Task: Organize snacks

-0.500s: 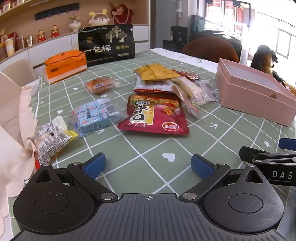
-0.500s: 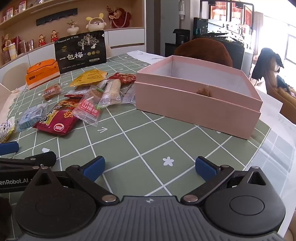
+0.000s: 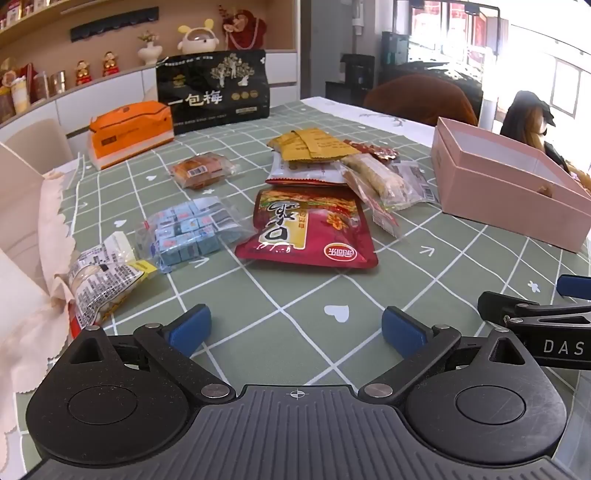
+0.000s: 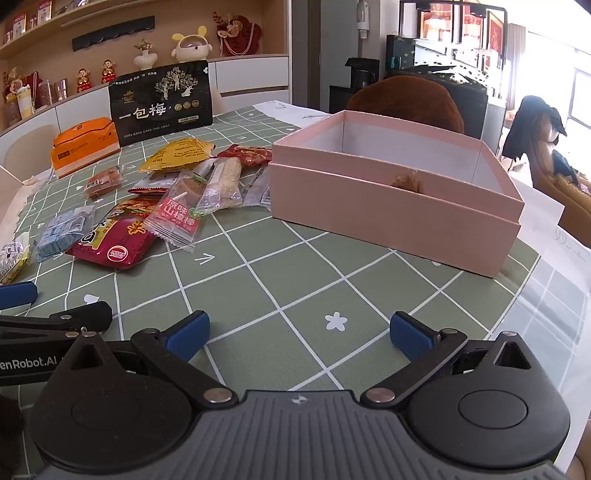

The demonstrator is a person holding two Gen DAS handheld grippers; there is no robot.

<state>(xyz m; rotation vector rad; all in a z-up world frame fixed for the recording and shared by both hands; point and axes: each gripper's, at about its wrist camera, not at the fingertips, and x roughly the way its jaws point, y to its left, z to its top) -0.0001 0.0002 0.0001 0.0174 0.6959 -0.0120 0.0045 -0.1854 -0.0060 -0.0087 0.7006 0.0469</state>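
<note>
Left claw [image 3: 296, 326] spread, empty; only right view shows pink box [image 4: 391, 206] interior.

Daylight floods in from the windows [image 3: 554, 55] far off to my right, beyond the pink box [image 3: 509, 206], and they burn out to plain white. The glare washes the near corner of the table [image 4: 546, 295] beside that box pale and hazy. Left of the box the green cloth is evenly lit and the packet print reads sharp. Shadows are soft and short; a faint one lies under the red bag [image 3: 306, 229]. My fisheye bends the shelf [image 4: 147, 18] behind the box into a curve. No motion blur anywhere.
</note>
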